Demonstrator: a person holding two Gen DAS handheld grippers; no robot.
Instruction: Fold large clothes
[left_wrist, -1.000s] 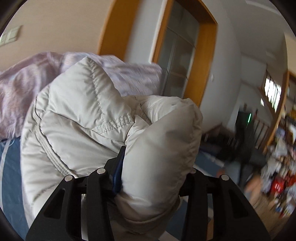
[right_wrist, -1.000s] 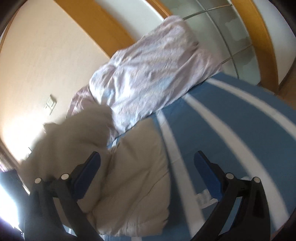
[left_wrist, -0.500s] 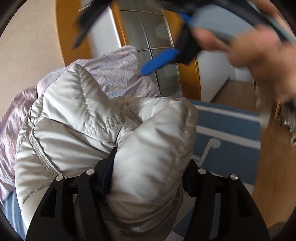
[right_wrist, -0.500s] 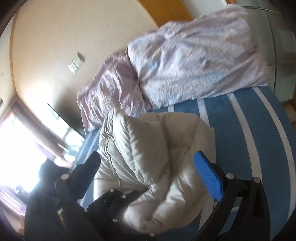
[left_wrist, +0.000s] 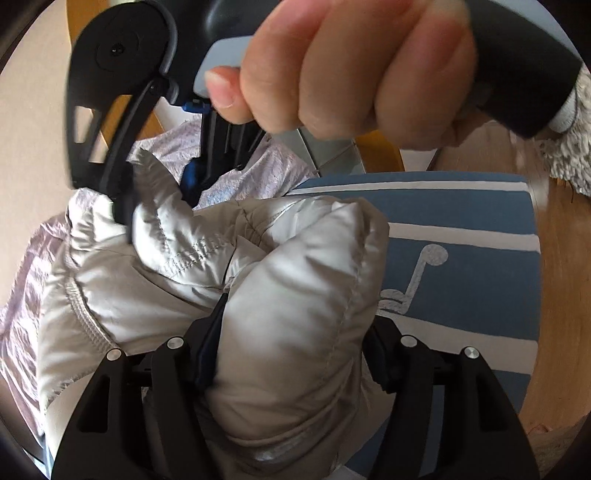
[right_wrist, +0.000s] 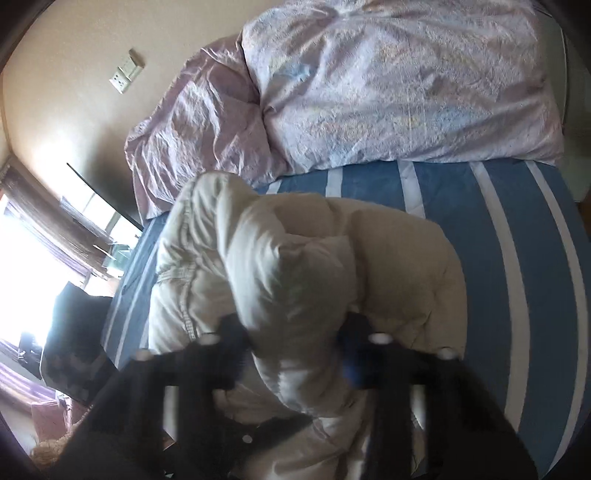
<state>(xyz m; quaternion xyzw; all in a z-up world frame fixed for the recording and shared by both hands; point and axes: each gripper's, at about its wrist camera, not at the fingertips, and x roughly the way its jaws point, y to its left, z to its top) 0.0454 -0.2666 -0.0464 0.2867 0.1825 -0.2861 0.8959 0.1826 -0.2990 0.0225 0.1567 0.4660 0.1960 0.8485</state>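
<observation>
Mostly puffy, quilted cream jacket (left_wrist: 288, 332) — bunched, creased, stitched.

The puffy jacket (left_wrist: 280, 332) in the middle of both views is pale beige-grey with stitched quilt lines, and it lies over a bedsheet (right_wrist: 517, 295) of mid blue with white stripes that, at the right of the left wrist view, also bears a white music note. The crumpled duvet (right_wrist: 388, 92) in the upper part of the right wrist view is pale lilac with a faint speckled print. The grippers' frames are black with blue finger pads (left_wrist: 207, 354), and the wall (right_wrist: 66, 66) at upper left is cream.
</observation>
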